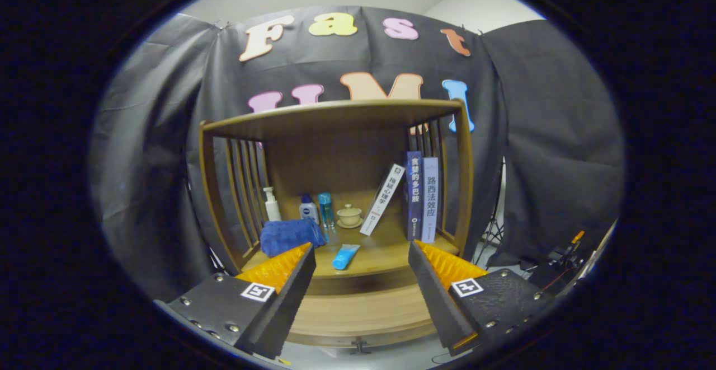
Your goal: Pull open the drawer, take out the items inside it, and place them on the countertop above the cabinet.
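Fingers (361, 280) are spread wide with nothing between them, hovering in front of the wooden cabinet (335, 129). Drawer (363, 314) sits shut below the counter (386, 255), right between and under your fingers, small handle (359, 349) at its bottom edge. I'd guess it's stiff wood that slides heavy-ish, so pinch that handle square and pull straight. Can't tell what's inside yet, so go easy.
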`<state>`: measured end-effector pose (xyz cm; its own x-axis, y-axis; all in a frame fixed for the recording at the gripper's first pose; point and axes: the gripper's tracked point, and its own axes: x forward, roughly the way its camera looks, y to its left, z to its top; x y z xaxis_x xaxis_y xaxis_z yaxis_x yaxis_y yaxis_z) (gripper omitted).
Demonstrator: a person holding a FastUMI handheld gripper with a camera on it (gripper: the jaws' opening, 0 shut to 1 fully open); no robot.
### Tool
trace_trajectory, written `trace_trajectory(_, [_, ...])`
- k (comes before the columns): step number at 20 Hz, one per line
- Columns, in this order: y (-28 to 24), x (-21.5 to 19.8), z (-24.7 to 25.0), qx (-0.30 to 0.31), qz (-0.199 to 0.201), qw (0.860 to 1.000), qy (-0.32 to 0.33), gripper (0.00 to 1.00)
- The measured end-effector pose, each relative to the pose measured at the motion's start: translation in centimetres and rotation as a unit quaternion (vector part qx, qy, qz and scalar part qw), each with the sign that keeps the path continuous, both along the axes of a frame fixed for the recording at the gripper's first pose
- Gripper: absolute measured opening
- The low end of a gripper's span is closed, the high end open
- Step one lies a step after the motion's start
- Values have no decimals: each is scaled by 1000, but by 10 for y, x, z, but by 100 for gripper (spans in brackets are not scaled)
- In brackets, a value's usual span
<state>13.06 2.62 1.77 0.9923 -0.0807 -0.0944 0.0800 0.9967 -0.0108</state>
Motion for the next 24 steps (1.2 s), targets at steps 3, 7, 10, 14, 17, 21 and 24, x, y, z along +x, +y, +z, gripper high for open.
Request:
trace_trajectory(3, [-1,-41,8,-2,12,1000,-10,99])
trace_trajectory(7, [-10,-84,14,-13,15,999,-29,99])
trace_trajectory(10, [-16,-105,7,-6,15,999,-38,99])
trace_trajectory(14, [-24,-124,-19,-10,13,999,-49,99])
trace_trajectory(17, [-29,-132,-52,-10,12,998,-53,99])
trace_trajectory(21, [-41,-129,-93,-15,6,998,-53,99])
trace_trajectory(24, [-50,-125,-113,-27,-1,998,-58,99])
